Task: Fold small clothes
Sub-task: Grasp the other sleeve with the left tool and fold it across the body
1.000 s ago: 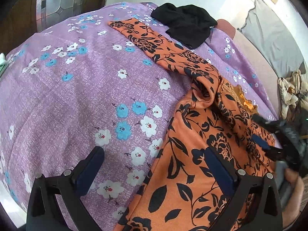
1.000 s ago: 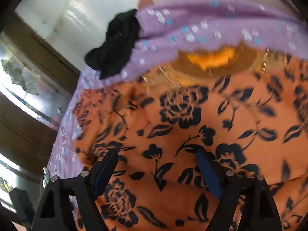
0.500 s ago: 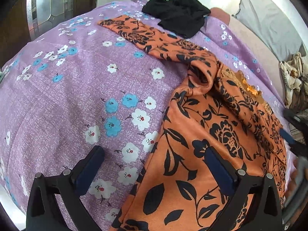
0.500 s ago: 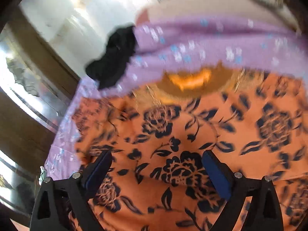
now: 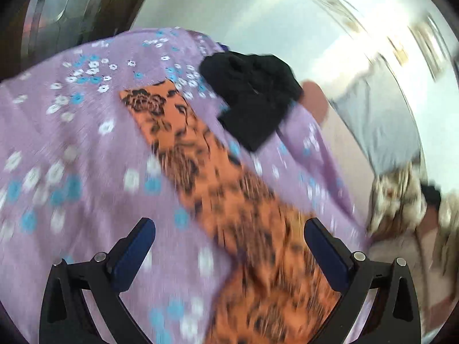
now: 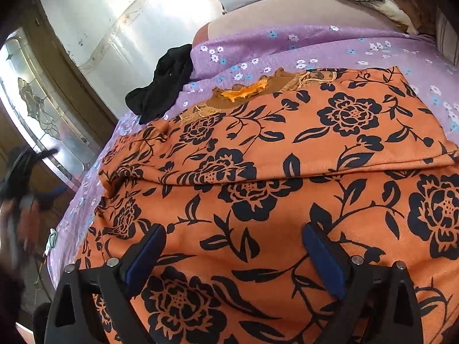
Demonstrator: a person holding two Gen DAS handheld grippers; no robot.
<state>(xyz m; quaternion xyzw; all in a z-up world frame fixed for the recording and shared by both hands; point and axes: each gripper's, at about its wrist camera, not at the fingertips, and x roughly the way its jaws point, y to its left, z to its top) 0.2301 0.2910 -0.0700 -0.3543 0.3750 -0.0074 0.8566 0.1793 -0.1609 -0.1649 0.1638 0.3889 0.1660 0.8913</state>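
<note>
Mid-fold on orange floral garment [image 6: 287, 149]: both tongs, left gripper [image 5: 229, 243] and right gripper [image 6: 233, 253], spread empty; right jaws just widening; next, likely pinch outstretched sleeve [image 5: 160, 117].

left gripper [image 5: 229, 243]: black frame, two angular arms with triangular cut-outs near the base
left pads [image 5: 134, 253]: dark blue, flat and long, lining the inner face of each finger
left screws [image 5: 99, 257]: round silver heads, two on each arm, at 8 and 4 o'clock of the picture
right gripper [image 6: 233, 253]: same build, black frame with triangular cut-outs
right pads [image 6: 324, 261]: dark blue, flat, with squared tips
right screws [image 6: 356, 260]: silver, round, two per arm
other gripper seen from right wrist [image 6: 25, 169]: blurred black shape at 9 o'clock; a hand below it, too blurred to tell more
</note>
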